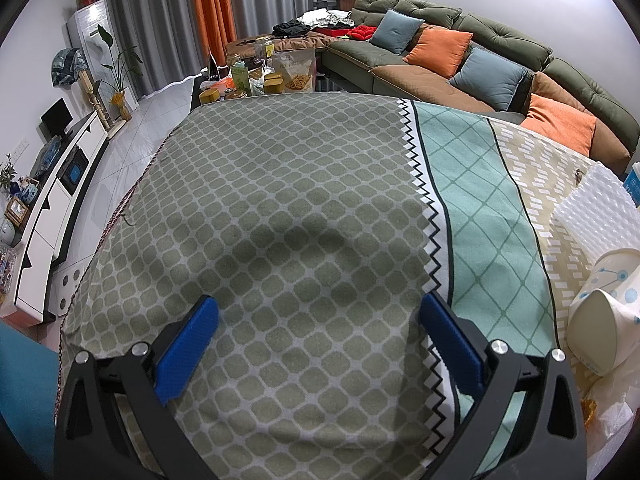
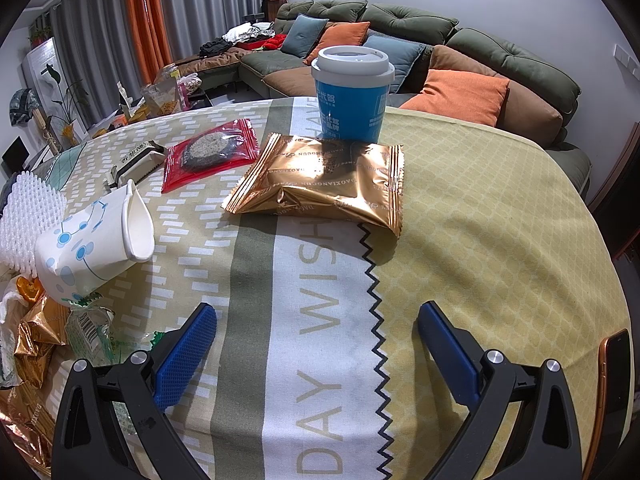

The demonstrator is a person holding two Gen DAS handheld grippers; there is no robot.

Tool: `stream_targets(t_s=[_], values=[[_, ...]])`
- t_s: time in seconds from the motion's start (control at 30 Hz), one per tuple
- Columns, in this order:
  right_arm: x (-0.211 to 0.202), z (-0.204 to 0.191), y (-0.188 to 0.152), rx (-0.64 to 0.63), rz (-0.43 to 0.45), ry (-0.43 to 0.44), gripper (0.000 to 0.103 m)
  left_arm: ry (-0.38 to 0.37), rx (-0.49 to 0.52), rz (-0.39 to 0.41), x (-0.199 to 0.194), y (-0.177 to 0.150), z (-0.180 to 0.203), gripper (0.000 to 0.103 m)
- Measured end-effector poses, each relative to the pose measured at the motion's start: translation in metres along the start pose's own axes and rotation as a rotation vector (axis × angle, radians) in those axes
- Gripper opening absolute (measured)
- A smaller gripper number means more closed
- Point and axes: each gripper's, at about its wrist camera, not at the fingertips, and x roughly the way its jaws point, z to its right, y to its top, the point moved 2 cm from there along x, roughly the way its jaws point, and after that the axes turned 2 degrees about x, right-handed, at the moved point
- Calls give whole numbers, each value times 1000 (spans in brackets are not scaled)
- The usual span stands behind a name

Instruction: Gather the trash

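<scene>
A gold foil snack wrapper point(image 2: 320, 184) lies flat near the middle of the patterned tablecloth point(image 2: 480, 240), just ahead of the right gripper point(image 2: 316, 320), whose blue-padded jaws stand wide apart and hold nothing. Touching the wrapper's far edge is an upright blue cup with a white lid point(image 2: 352, 92). To the left of the wrapper lies a red packet with a dark biscuit inside point(image 2: 212, 152), and nearer on the left a crushed white paper cup with blue dots point(image 2: 92, 244) lies on its side beside a white bubble sheet point(image 2: 28, 216). More crumpled gold and clear wrappers point(image 2: 44, 332) sit at the near left edge. The left gripper point(image 1: 320, 312) hovers over a bare stretch of cloth, jaws wide and empty, with the same paper cup point(image 1: 604, 312) at its right. A green sofa point(image 2: 500, 56) stands beyond the table.
</scene>
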Motion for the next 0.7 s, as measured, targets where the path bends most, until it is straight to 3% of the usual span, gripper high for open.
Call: stream_targets(t_s=[0.7], values=[[0, 0, 0, 0, 0, 0, 100, 0, 0, 0, 0, -1, -1, 101]])
